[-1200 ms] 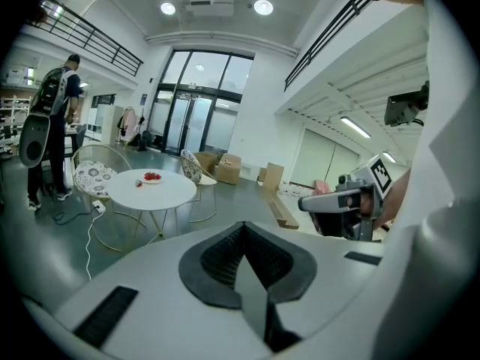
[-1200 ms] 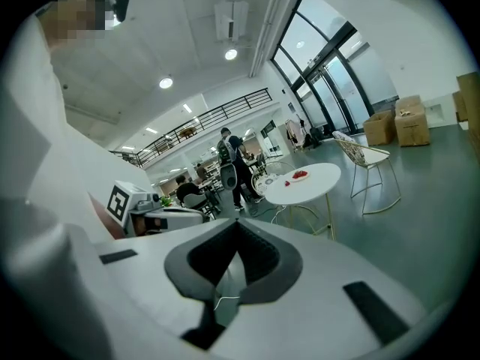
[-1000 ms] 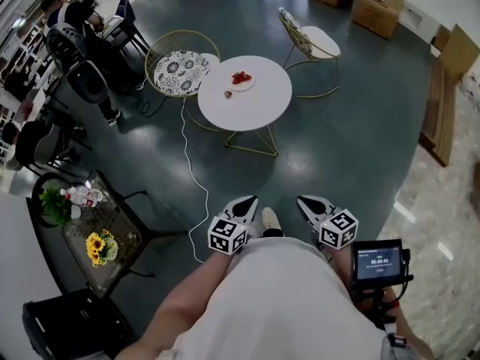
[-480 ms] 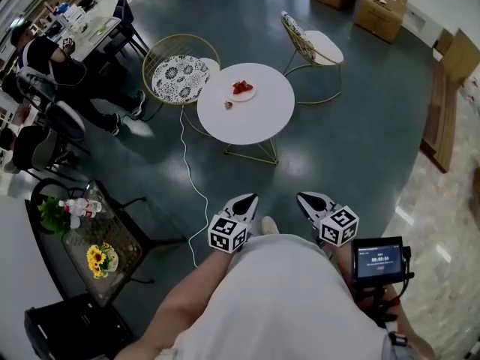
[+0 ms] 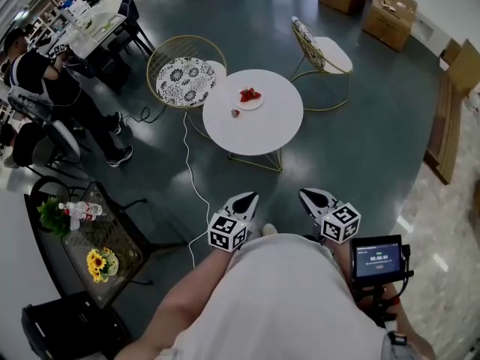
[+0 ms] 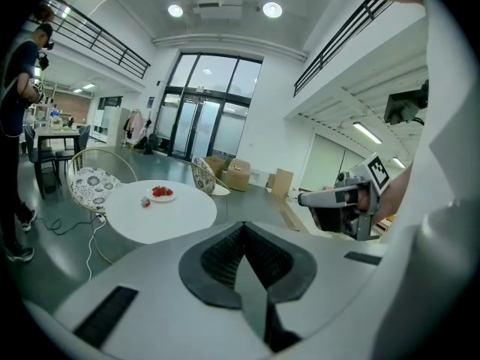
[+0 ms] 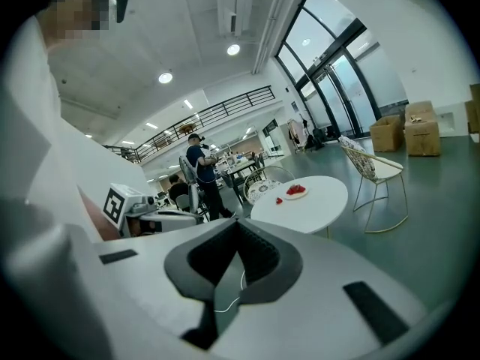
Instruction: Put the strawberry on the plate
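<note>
A round white table (image 5: 259, 122) stands some way ahead of me. On it sits a small white plate (image 5: 250, 101) holding red strawberries (image 5: 250, 94), and one lone strawberry (image 5: 235, 113) lies on the tabletop just left of the plate. The same table (image 6: 161, 212), plate (image 6: 162, 195) and loose strawberry (image 6: 145, 202) show in the left gripper view, and the plate (image 7: 295, 193) and loose strawberry (image 7: 279, 199) in the right gripper view. My left gripper (image 5: 245, 199) and right gripper (image 5: 313, 197) are held close to my body, far from the table, both shut and empty.
Two wire chairs (image 5: 186, 72) (image 5: 321, 51) stand by the table. A white cable (image 5: 192, 178) runs across the dark floor. A glass side table (image 5: 94, 238) with flowers and bottles is at the left. People sit at desks at the far left. Cardboard boxes (image 5: 388, 10) stand at the back.
The table has come slightly nearer and shifted right and down in the head view as I walk forward. Both grippers stay shut in the same pose. A person at the far left has moved.
</note>
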`<action>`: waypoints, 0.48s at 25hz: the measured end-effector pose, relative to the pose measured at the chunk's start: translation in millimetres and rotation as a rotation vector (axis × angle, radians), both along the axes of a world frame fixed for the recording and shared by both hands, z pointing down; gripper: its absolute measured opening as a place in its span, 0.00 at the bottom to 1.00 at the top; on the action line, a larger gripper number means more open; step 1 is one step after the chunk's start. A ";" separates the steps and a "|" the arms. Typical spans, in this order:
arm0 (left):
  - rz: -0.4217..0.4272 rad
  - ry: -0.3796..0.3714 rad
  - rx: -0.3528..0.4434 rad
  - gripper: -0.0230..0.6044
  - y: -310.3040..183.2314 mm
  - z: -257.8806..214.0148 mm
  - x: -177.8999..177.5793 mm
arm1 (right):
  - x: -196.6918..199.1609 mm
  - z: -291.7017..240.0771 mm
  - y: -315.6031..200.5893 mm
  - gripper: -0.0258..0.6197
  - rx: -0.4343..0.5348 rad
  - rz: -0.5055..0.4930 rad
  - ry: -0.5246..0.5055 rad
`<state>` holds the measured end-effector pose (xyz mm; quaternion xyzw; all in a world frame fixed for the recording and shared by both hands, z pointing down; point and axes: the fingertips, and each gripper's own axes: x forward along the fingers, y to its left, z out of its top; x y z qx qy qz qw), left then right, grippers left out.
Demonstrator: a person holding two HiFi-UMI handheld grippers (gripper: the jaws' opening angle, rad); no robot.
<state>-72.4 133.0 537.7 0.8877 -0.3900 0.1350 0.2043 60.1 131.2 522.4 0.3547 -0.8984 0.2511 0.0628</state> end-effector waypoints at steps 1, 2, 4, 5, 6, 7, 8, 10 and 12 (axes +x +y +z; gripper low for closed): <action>-0.008 -0.002 -0.001 0.05 -3.2 0.6 -3.0 | -2.3 0.1 -4.8 0.05 0.000 -0.004 -0.002; -0.016 -0.004 0.000 0.05 -5.5 0.2 -6.7 | -5.1 -0.6 -8.6 0.05 0.001 -0.008 -0.005; -0.032 -0.007 0.002 0.05 -8.9 -1.3 -14.8 | -11.4 -2.1 -15.3 0.05 0.003 -0.017 -0.007; -0.040 -0.007 0.001 0.05 -10.0 -2.0 -18.2 | -14.1 -2.3 -18.2 0.05 0.002 -0.023 -0.006; -0.048 -0.006 0.001 0.05 -10.8 -2.6 -20.8 | -16.1 -2.1 -21.1 0.05 0.001 -0.028 -0.004; -0.056 -0.007 0.001 0.05 -11.9 -2.9 -22.5 | -17.3 -1.8 -24.2 0.05 0.000 -0.034 -0.002; -0.063 -0.008 0.001 0.05 -13.4 -3.2 -23.6 | -18.1 -1.7 -27.7 0.05 0.000 -0.039 -0.001; -0.077 -0.011 0.000 0.05 -17.4 -4.3 -24.8 | -20.9 -3.0 -34.4 0.05 -0.001 -0.051 -0.003; -0.090 -0.011 -0.001 0.05 -20.2 -5.8 -26.7 | -27.5 -3.0 -37.9 0.05 -0.006 -0.075 -0.005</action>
